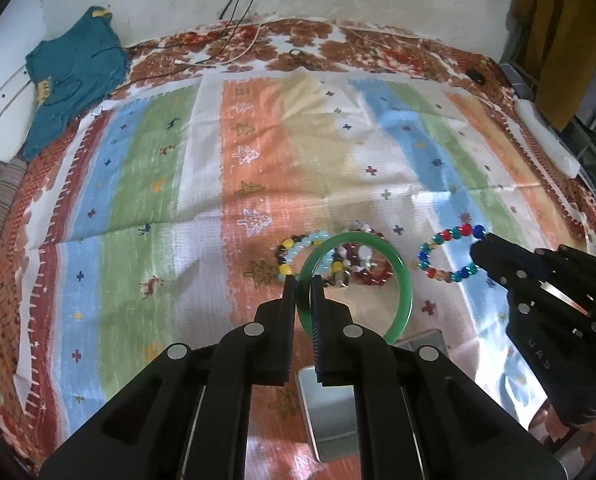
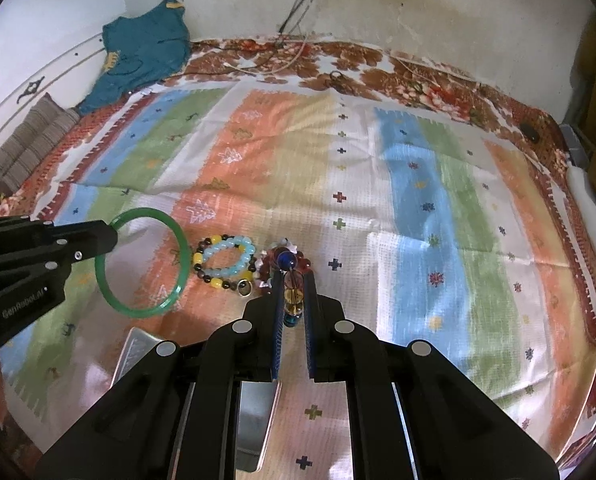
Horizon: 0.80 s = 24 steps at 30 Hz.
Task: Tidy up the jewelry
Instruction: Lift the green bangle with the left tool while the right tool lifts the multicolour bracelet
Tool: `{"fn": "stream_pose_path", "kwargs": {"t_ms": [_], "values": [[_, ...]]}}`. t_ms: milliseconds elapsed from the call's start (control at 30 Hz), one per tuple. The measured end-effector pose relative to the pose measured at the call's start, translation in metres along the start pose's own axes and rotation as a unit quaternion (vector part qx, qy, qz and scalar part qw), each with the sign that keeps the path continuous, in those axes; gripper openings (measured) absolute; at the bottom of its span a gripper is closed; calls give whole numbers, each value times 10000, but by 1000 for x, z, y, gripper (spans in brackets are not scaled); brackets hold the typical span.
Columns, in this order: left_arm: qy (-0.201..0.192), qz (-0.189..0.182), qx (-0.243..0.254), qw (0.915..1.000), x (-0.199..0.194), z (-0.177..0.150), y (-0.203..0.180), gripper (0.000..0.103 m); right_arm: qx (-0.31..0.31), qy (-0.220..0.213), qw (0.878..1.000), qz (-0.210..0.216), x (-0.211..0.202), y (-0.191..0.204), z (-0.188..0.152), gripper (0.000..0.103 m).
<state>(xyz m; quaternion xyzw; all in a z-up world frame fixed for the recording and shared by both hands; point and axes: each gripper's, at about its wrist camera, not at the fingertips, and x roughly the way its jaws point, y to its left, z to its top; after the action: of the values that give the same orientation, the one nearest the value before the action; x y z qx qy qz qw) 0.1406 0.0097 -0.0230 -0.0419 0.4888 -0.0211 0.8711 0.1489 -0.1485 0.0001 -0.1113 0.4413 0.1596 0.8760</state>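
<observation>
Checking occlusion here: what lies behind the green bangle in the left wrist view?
Through the green bangle, held in the left tongs, beaded bracelets lie on the cloth. Its rim and the fingers cover parts of them.

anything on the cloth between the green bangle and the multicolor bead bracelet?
Yes. In the left wrist view, loose beaded bracelets lie between the green bangle, held by the left gripper, and the multicolor bead bracelet, held by the right gripper.

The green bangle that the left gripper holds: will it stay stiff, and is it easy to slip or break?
The green bangle keeps a full round shape though the left gripper pinches only its rim, so it is probably rigid. Its glossy, glass-like surface suggests it may slip between the fingers. It looks like stone or glass, so a fall could crack it, though the cloth may cushion it.
</observation>
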Motion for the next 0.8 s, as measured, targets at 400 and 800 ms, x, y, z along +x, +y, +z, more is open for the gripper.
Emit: {"fn": "stream_pose_path", "kwargs": {"t_ms": [400, 800], "values": [[-142, -145, -1, 9998, -23, -19, -3, 7, -111, -211, 9996, 174, -33, 13, -13, 10], [-122, -29, 72, 9999, -32, -39, -6, 7, -154, -175, 9994, 274, -47, 23, -30, 10]]}}
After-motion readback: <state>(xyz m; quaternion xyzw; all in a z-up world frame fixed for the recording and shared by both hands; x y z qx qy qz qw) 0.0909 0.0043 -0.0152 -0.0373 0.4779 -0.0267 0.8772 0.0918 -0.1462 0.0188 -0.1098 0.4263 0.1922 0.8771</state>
